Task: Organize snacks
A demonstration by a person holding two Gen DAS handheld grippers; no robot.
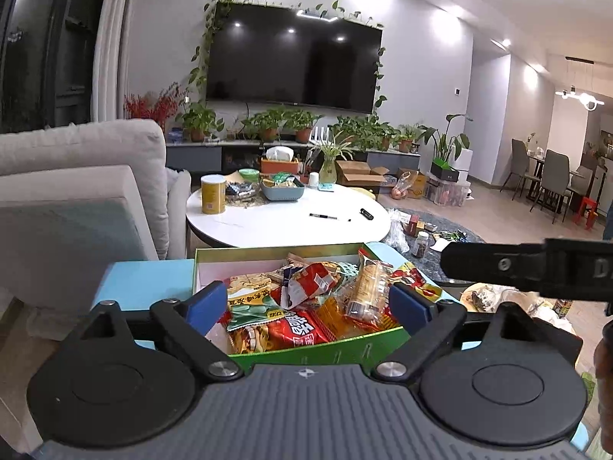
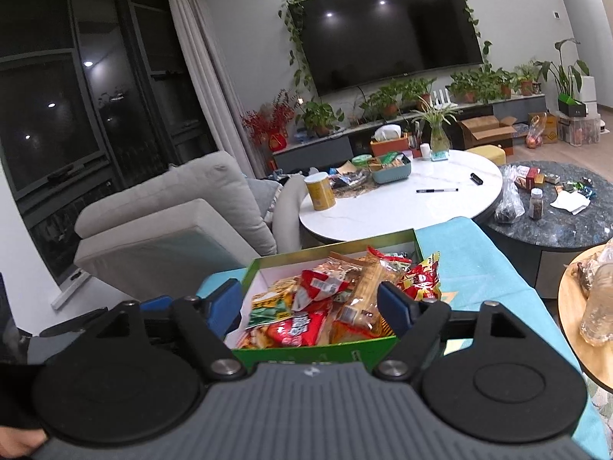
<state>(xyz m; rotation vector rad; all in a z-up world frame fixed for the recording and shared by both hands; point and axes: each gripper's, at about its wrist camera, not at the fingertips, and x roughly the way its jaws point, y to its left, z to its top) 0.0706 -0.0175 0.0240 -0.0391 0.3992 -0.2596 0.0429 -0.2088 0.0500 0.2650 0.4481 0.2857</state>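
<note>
Green box [image 1: 318, 349] on blue cloth [image 2: 486, 264], near its front edge, filled with snack packets [image 1: 306, 303]. Left gripper [image 1: 306, 308] released, empty; right gripper [image 2: 310, 304] spread, holding nothing.

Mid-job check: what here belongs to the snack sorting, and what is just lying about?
Job:
green box
snack packets piled inside it

Lying about:
yellow can
pen
blue basket
tissue box
small jar
</note>
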